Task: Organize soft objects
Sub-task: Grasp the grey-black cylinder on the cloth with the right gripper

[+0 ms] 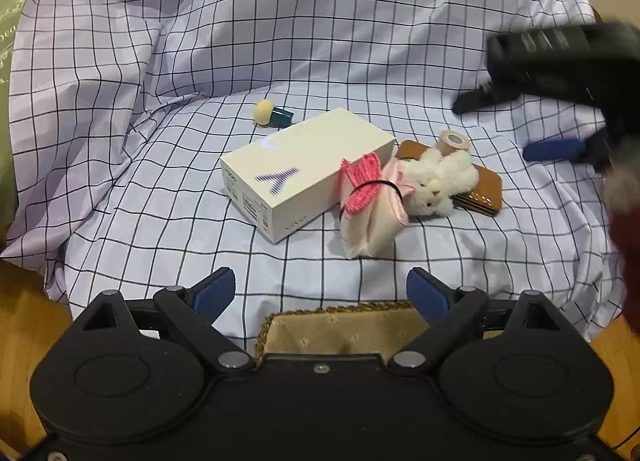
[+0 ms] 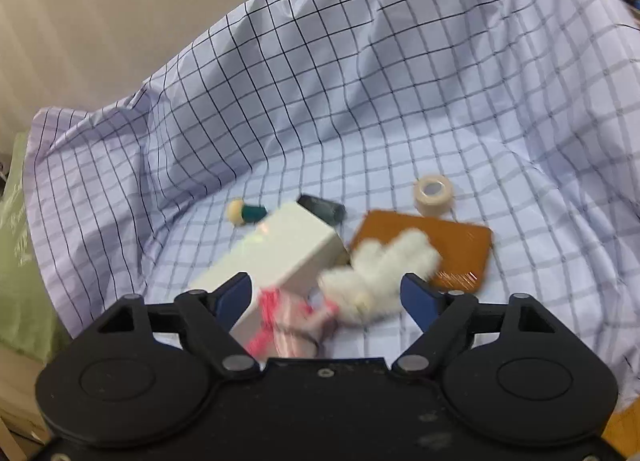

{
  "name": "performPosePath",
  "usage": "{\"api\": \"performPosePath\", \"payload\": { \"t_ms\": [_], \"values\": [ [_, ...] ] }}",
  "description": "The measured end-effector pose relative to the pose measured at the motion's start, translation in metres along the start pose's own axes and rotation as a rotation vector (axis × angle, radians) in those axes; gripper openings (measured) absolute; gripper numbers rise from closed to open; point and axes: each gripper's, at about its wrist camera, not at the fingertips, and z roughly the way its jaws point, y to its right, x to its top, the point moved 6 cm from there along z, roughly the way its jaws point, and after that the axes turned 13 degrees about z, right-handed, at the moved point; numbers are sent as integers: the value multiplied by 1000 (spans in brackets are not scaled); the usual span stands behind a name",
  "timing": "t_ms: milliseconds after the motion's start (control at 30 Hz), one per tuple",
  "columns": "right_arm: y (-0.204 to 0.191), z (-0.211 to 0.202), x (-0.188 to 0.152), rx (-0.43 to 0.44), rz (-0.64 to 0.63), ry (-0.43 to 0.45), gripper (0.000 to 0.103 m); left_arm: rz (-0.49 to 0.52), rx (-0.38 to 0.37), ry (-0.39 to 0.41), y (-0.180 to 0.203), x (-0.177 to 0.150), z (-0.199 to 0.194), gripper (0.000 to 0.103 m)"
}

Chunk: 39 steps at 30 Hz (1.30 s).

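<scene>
On the checked cloth [image 1: 320, 61], a white box [image 1: 304, 169] is seen near the middle, touched on its right by a pink-and-cream folded cloth [image 1: 370, 209], then a white plush toy [image 1: 436, 181] overlapping a brown wallet [image 1: 486, 189]. The left gripper [image 1: 320, 293] and right gripper [image 2: 326, 297] are both spread apart, gripping nothing.

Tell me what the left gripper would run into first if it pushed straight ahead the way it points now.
Probably the pink and cream cloth bundle, which lies ahead of the open left gripper, slightly to the right. The white box beside it is about as near, so depth leaves some doubt. Only the checked sheet lies between.
</scene>
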Motion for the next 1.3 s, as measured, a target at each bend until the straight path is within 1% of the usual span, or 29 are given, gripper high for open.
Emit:
{"api": "performPosePath", "payload": {
  "t_ms": [133, 267, 433, 500, 600, 767, 1033, 1167, 1300],
  "values": [
    [-20, 34, 33, 14, 44, -51, 85, -9, -7, -12, -2, 1, 10, 89],
    [-37, 78, 59, -19, 69, -115, 86, -12, -20, -25, -2, -1, 17, 89],
    [-48, 133, 72, -41, 156, -222, 86, -34, -30, -34, -9, -3, 24, 89],
    [-47, 151, 76, -74, 200, -244, 86, -44, -31, -35, -13, -3, 26, 89],
    [-49, 176, 78, -99, 217, -273, 84, -53, -28, -33, -18, -3, 27, 89],
    [-51, 208, 76, -153, 221, -298, 83, -63, -32, -35, -22, -5, 29, 89],
    [-43, 239, 75, -269, 208, -283, 81, -64, -40, -38, -23, -6, 30, 89],
    [-38, 248, 75, -304, 199, -276, 80, -58, -34, -18, -29, 1, 27, 89],
    [-36, 257, 75, -322, 205, -287, 77, -60, -22, 13, -42, 16, 25, 89]
  ]
}}
